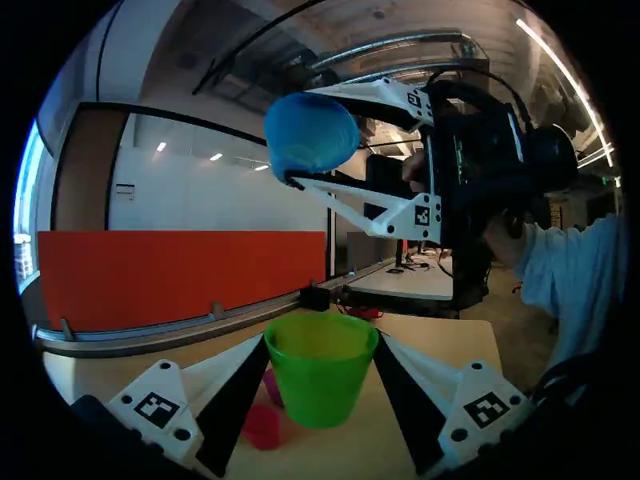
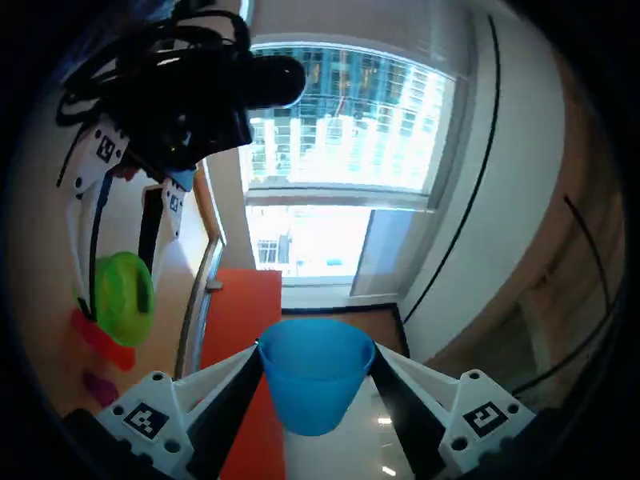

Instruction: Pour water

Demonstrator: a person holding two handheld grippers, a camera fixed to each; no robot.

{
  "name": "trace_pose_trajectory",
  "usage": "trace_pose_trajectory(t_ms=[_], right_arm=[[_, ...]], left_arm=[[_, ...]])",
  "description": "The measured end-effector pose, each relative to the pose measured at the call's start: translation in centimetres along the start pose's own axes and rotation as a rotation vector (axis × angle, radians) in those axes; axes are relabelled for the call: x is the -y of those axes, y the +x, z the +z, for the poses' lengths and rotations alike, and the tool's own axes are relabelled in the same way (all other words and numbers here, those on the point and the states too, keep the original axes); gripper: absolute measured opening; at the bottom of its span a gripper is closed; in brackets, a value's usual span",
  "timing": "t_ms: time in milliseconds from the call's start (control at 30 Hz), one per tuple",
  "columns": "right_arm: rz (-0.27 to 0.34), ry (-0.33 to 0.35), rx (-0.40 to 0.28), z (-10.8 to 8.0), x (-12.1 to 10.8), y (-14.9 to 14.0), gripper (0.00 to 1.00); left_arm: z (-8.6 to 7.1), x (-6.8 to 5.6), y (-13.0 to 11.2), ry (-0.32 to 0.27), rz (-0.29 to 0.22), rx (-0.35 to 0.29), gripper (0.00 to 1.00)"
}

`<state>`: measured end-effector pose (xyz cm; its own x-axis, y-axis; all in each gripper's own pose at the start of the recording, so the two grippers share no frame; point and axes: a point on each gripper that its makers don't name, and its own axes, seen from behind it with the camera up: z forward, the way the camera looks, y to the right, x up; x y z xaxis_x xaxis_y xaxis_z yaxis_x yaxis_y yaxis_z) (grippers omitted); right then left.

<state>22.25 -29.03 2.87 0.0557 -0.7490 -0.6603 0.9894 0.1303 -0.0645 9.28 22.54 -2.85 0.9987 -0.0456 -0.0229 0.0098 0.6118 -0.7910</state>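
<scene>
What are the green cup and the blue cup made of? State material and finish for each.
Green cup: probably plastic, smooth with a slight gloss. The signs are its even bright colour, thin rim and soft sheen on the wall.
Blue cup: probably the same kind of plastic, with a smooth satin finish. It shows a uniform colour, a thin rim and faint highlights.
Neither looks like glass or metal.

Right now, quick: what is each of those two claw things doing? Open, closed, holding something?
Left gripper: closed on the green cup.
Right gripper: closed on the blue cup, held up in the air.
</scene>
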Motion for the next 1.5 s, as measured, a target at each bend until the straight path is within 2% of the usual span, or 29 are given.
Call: trace_pose_trajectory(t_ms=[300,533,867,967,1200,1300,1500], right_arm=[[0.366,-0.007,-0.008,-1.4,0.1,-0.5,0.92],[0.661,0.022,-0.017,-2.4,1.4,0.4,0.92],[1.117,0.076,-0.014,-3.3,2.2,1.2,0.92],[1.218,0.098,-0.017,-3.5,2.3,1.6,0.92],[1.383,0.154,-0.006,-3.6,2.8,1.8,0.92],[1.411,0.158,-0.006,-3.6,2.9,1.4,0.92],[1.407,0.160,0.016,-3.9,3.3,0.6,0.92]], left_arm=[[0.0,0.1,0.2,0.006,0.008,0.003,0.88],[0.0,0.0,0.3,0.008,0.014,0.005,0.88],[0.1,0.0,0.4,0.012,0.030,0.009,0.88],[0.0,0.1,0.5,0.015,0.035,0.010,0.88],[0.2,0.1,0.7,0.022,0.049,0.011,0.88],[0.3,0.0,0.7,0.023,0.050,0.010,0.88],[0.2,0.2,0.7,0.030,0.058,0.018,0.88]])
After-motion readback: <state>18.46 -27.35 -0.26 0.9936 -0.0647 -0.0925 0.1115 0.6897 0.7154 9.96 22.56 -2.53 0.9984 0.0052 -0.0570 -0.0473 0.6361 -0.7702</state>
